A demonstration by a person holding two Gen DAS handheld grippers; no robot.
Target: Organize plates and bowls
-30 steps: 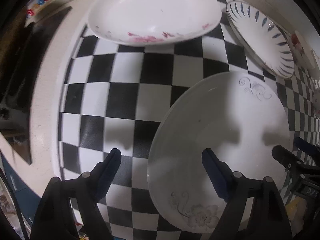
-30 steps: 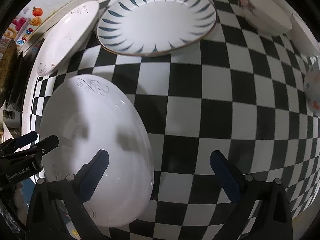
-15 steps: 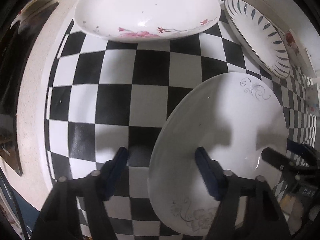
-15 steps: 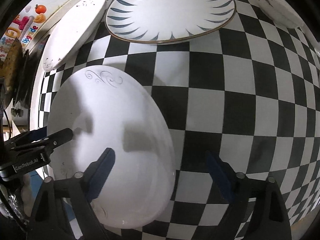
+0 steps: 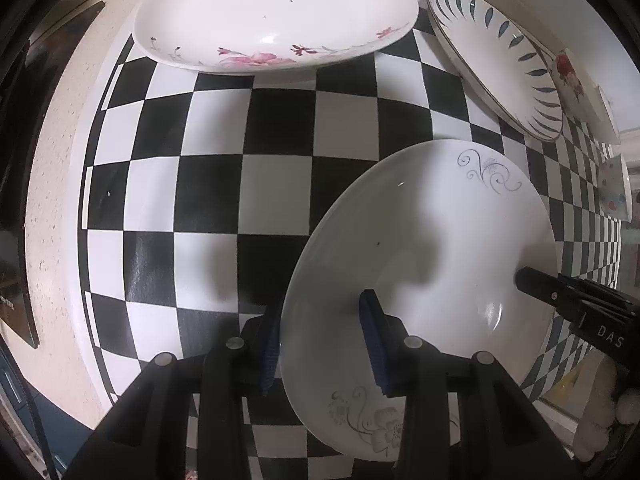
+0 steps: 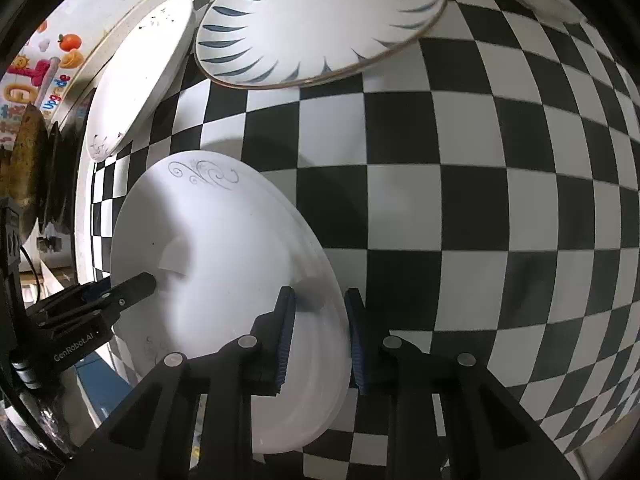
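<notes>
A white plate with grey scroll and flower decoration lies near the front edge of the checkered table. My left gripper is shut on its left rim, one finger over and one under. My right gripper is shut on its right rim the same way. Each gripper shows in the other's view: the right one at the plate's right edge, the left one at its left edge. The plate looks tilted, slightly off the table.
A white plate with pink flowers sits at the back left. A plate with blue leaf marks sits at the back. Small flowered bowls stand at the far right. A beige counter edge borders the left.
Both grippers moved in and closed from wide open onto opposite rims of the grey-flowered plate. The plate has tilted up a little.
</notes>
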